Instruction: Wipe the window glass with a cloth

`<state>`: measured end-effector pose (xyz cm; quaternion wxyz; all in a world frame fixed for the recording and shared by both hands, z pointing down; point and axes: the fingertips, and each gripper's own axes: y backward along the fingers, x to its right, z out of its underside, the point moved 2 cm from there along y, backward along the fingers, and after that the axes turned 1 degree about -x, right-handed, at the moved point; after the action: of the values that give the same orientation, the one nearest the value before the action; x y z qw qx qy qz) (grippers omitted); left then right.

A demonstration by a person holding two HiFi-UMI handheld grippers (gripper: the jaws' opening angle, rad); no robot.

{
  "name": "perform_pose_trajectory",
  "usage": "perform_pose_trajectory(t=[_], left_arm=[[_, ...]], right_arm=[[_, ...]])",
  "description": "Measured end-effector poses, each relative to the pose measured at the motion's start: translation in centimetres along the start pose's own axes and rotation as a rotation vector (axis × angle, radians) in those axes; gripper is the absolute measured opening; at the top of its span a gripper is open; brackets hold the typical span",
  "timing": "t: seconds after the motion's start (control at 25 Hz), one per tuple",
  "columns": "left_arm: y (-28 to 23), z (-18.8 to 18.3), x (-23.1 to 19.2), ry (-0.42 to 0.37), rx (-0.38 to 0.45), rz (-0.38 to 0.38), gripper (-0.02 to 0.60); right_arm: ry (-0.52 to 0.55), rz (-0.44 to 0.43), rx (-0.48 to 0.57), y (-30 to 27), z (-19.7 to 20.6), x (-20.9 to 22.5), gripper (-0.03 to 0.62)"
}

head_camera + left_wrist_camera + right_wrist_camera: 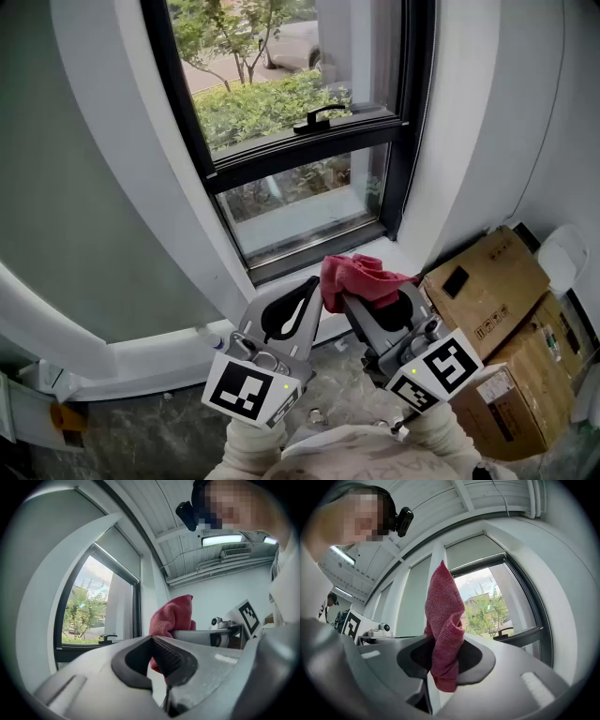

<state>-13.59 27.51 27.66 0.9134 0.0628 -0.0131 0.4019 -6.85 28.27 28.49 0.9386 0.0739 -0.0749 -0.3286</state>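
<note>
A red cloth (356, 277) is pinched in my right gripper (361, 298), and it sticks up past the jaws toward the window glass (298, 204). In the right gripper view the cloth (444, 634) fills the gap between the jaws, which are shut on it. Beside it on the left, my left gripper (302, 302) has its jaws pressed together with nothing in them. From the left gripper view the cloth (172, 618) shows just beyond my left gripper (157, 653). Both grippers sit low, just in front of the white sill (309, 328).
The window has a black frame (309, 145) with a black handle (319, 118) on its middle rail. Cardboard boxes (492, 300) are stacked on the floor to the right. A white curved wall (112, 187) bounds the window on the left.
</note>
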Motion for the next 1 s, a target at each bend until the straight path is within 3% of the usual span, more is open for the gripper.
perform_pose_trajectory(t=[0.4,0.72,1.0], left_arm=[[-0.2,0.3,-0.4,-0.002,-0.003,0.006,0.0],[1.1,1.0,-5.4,0.003,0.013,0.063,0.0],[-3.1,1.2,-6.5,0.018,0.047,0.11,0.0]], right_arm=[[-0.007,0.011,0.009,-0.2,0.5,0.1,0.121],[-0.017,0.083,0.025,-4.5,2.1,-1.6,0.123],[0.048,0.15,0.017,-5.2,1.5,2.0,0.123]])
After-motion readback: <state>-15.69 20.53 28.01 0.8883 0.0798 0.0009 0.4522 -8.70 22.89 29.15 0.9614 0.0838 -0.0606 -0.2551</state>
